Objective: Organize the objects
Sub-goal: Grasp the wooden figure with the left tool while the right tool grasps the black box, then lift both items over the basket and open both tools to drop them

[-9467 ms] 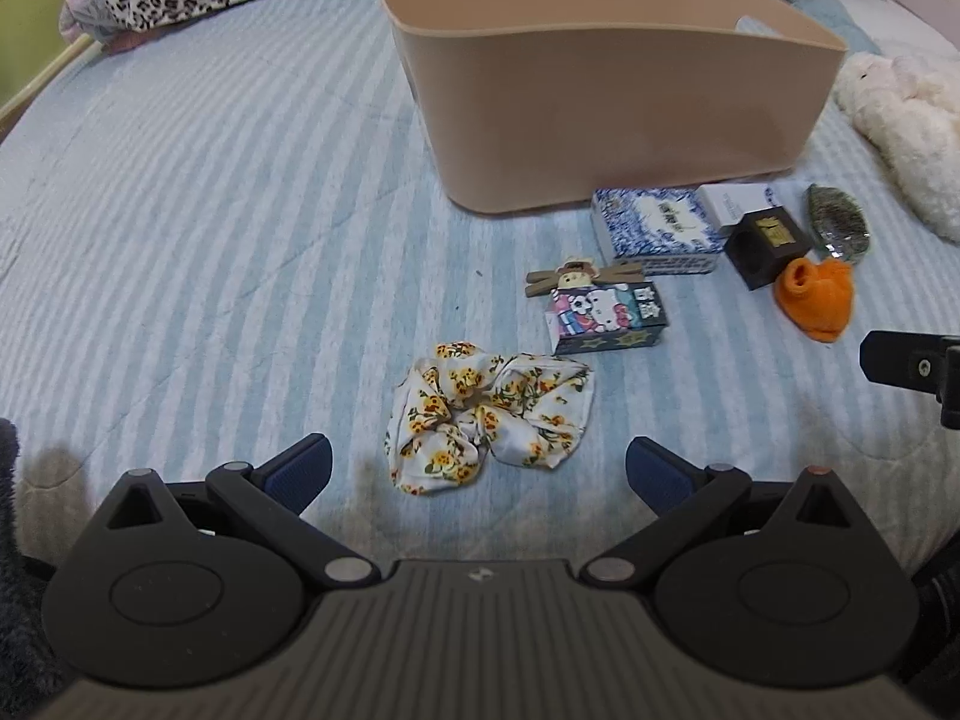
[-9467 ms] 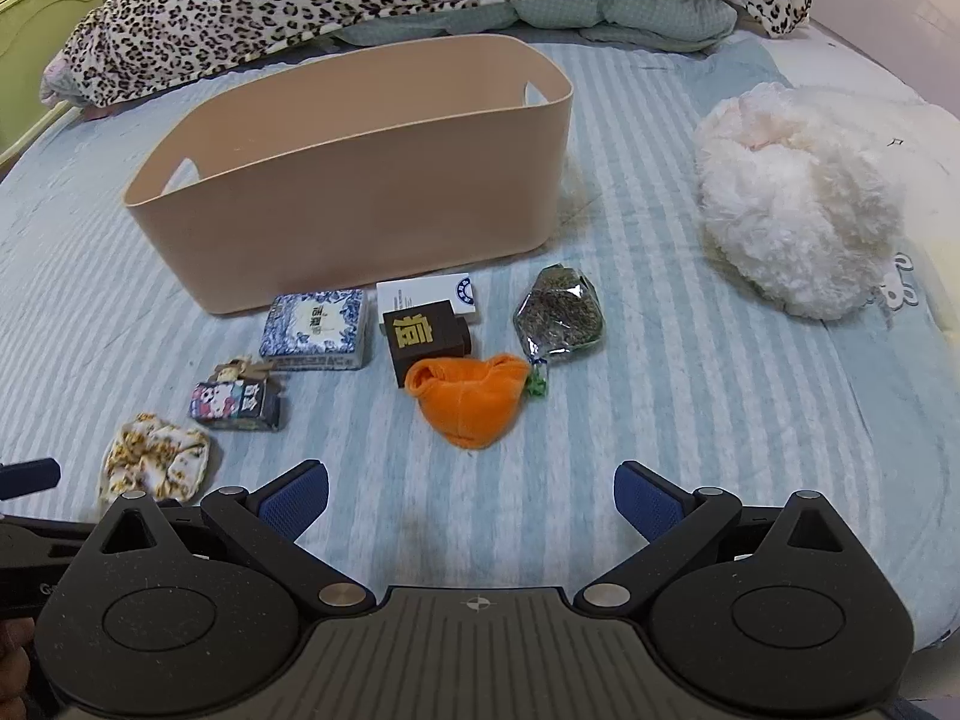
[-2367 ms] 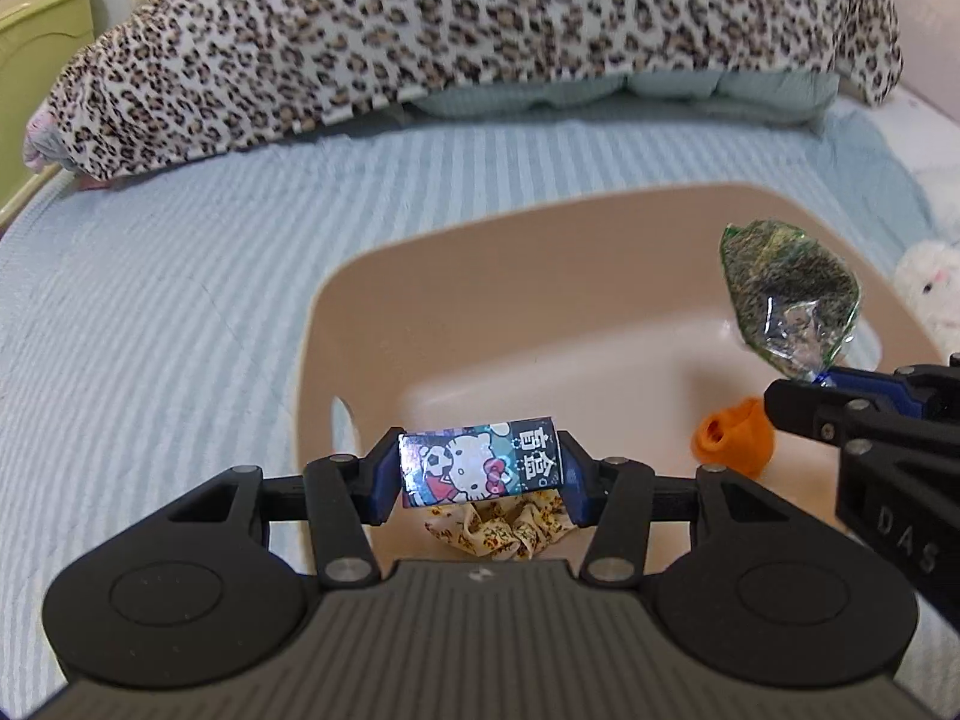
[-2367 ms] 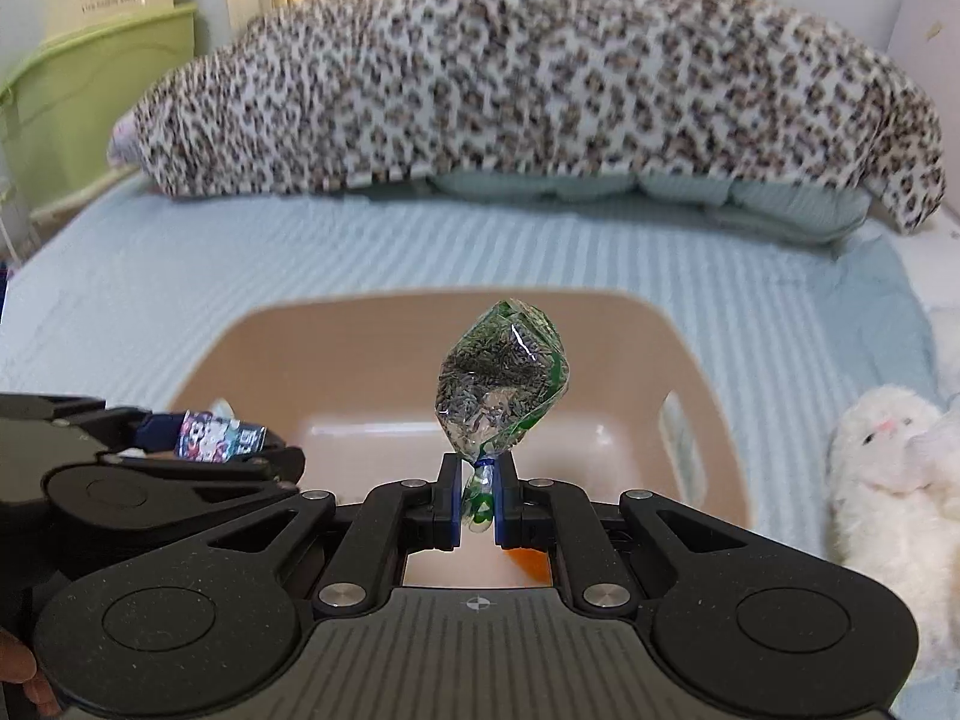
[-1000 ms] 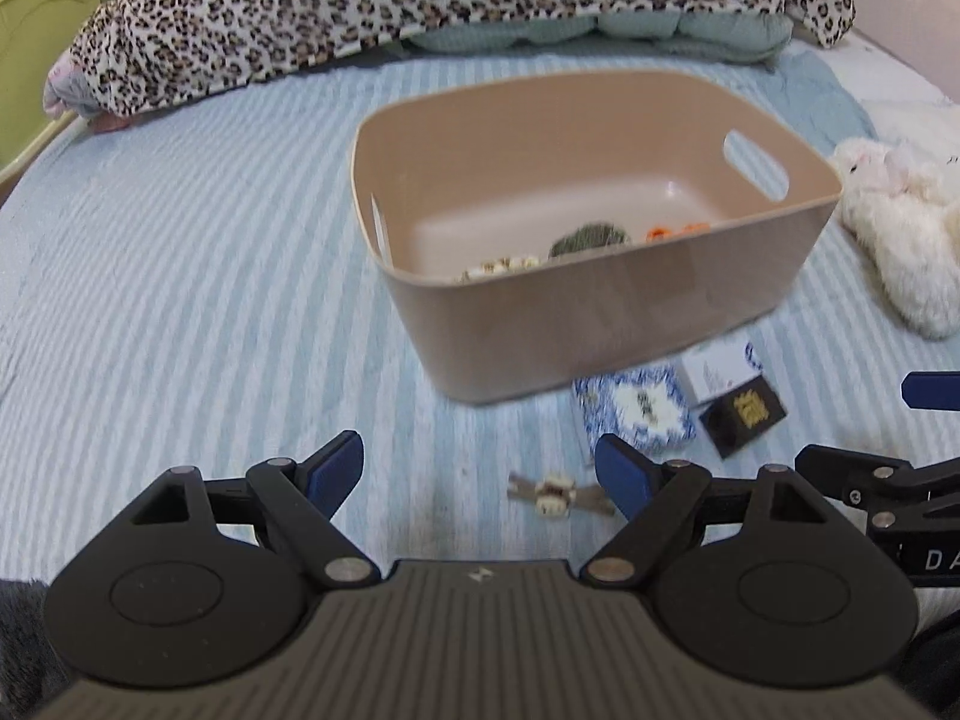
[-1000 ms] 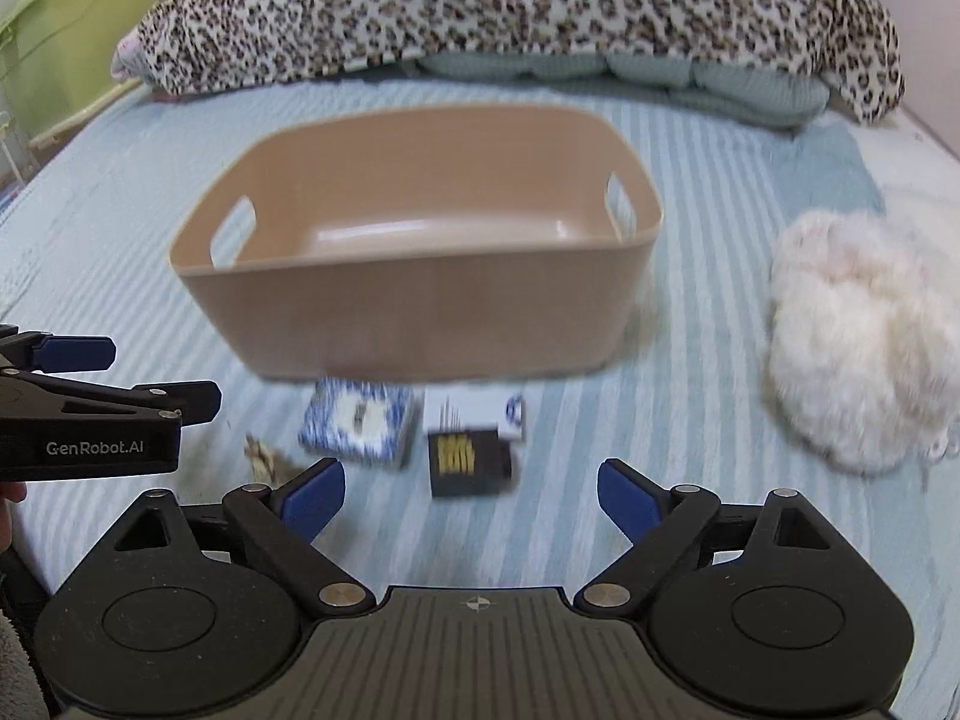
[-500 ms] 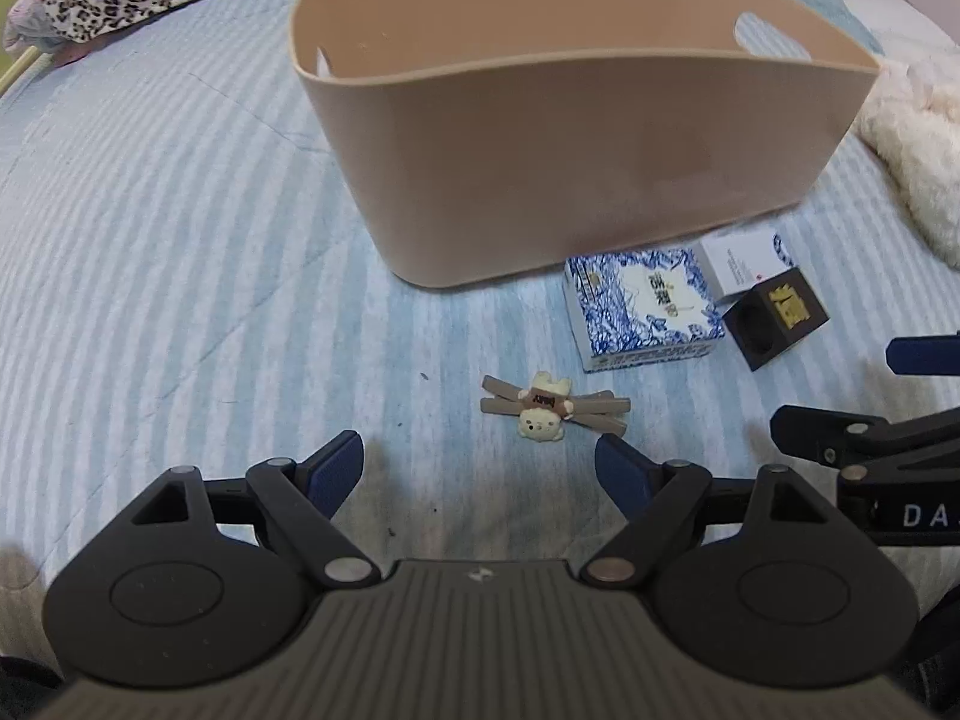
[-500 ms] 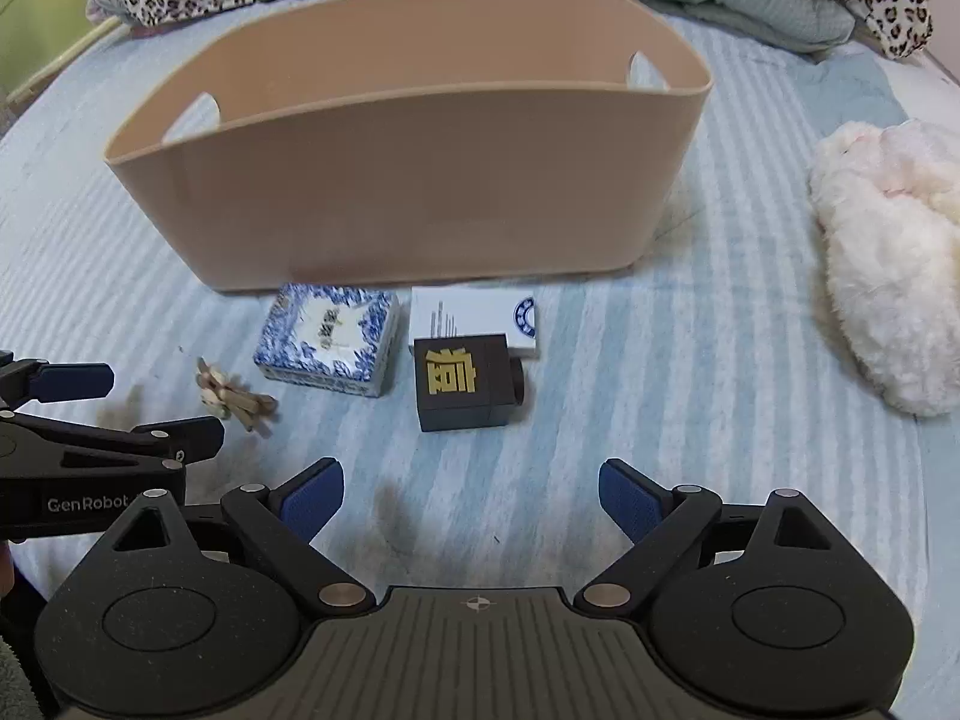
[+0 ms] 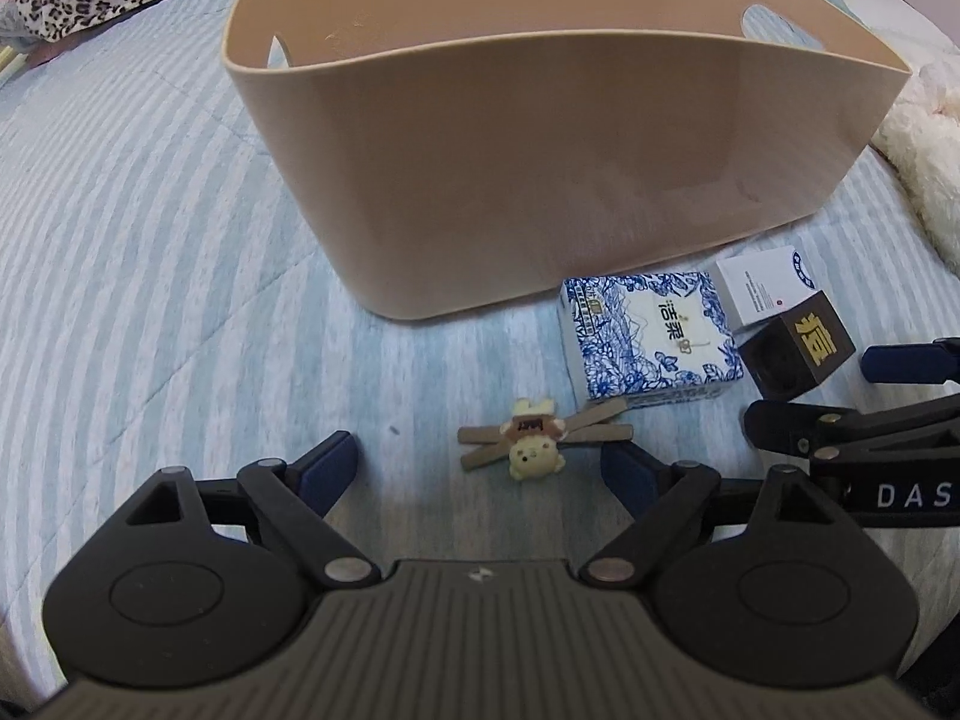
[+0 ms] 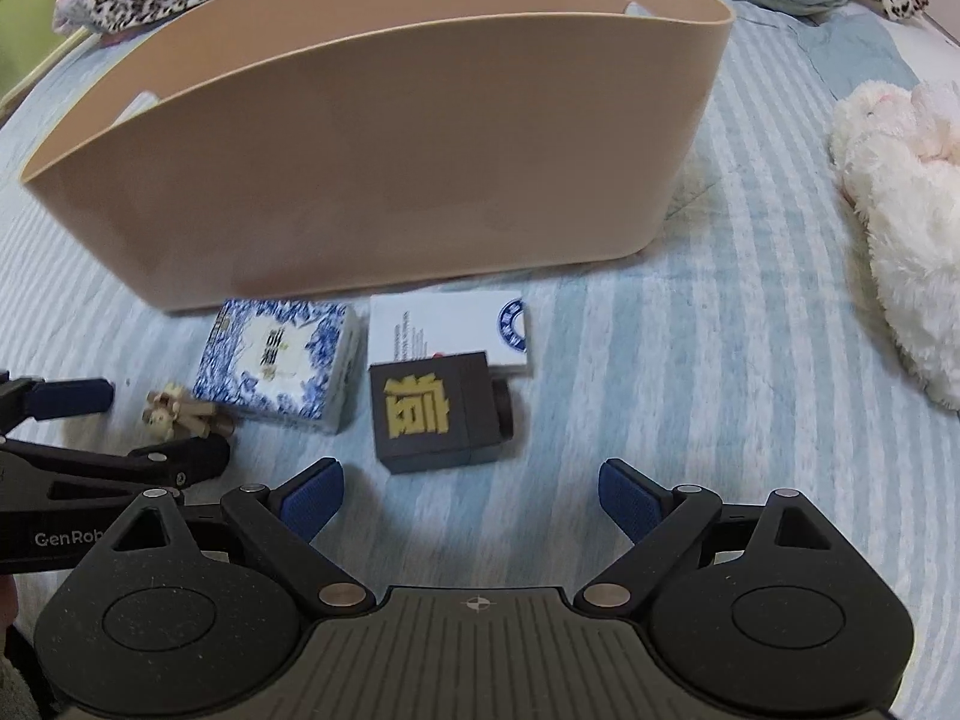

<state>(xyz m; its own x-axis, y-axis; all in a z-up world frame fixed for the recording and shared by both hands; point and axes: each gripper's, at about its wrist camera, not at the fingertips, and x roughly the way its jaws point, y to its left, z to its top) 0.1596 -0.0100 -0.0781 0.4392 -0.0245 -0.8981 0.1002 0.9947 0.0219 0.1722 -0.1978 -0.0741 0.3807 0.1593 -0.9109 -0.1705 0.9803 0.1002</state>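
Left wrist view: our left gripper gapes wide around the bear clip; our right gripper, equally wide, nears the black box.

Left wrist view: low over the bed, facing my beige bin close ahead. Right wrist view: same height, same heading, further right. Shared: bin, blue floral box, black cube, each other's gripper.
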